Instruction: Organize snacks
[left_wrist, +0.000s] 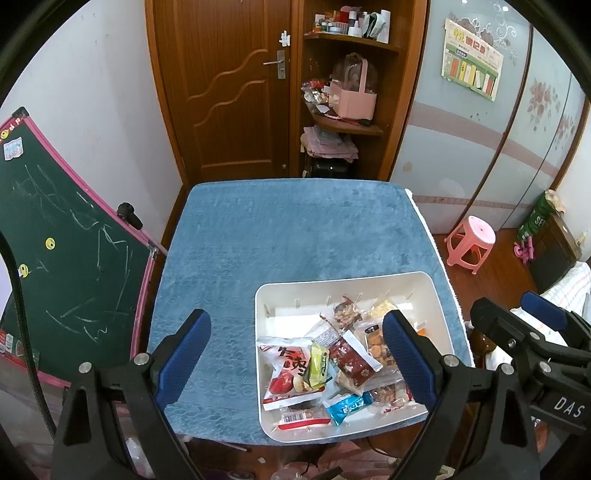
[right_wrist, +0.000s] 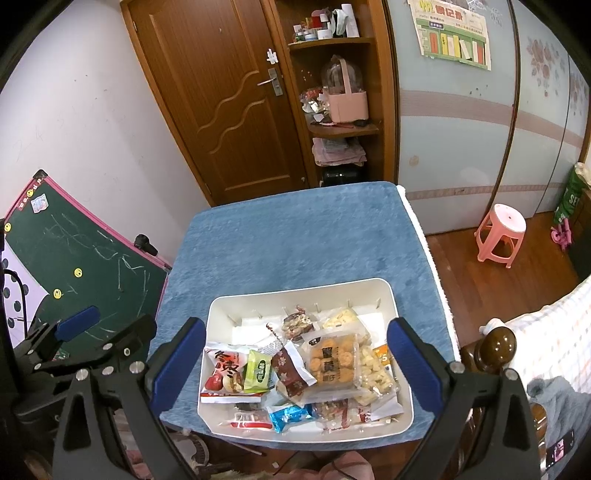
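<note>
Crowding white bin (right_wrist: 391, 295), snacks (right_wrist: 295, 373) (biscuit pack clearer rightward)

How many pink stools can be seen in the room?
1. The pink stool stands on the wooden floor, right of the blue-covered table, in front of the sliding wardrobe doors. Others may be out of view.

Two handheld grippers with black frames and blue finger pads are held side by side, both pointing forward and down. The left gripper (left_wrist: 295, 354) has its jaws spread wide, empty. The right gripper (right_wrist: 297, 360) is likewise wide apart, gripping nothing.
</note>
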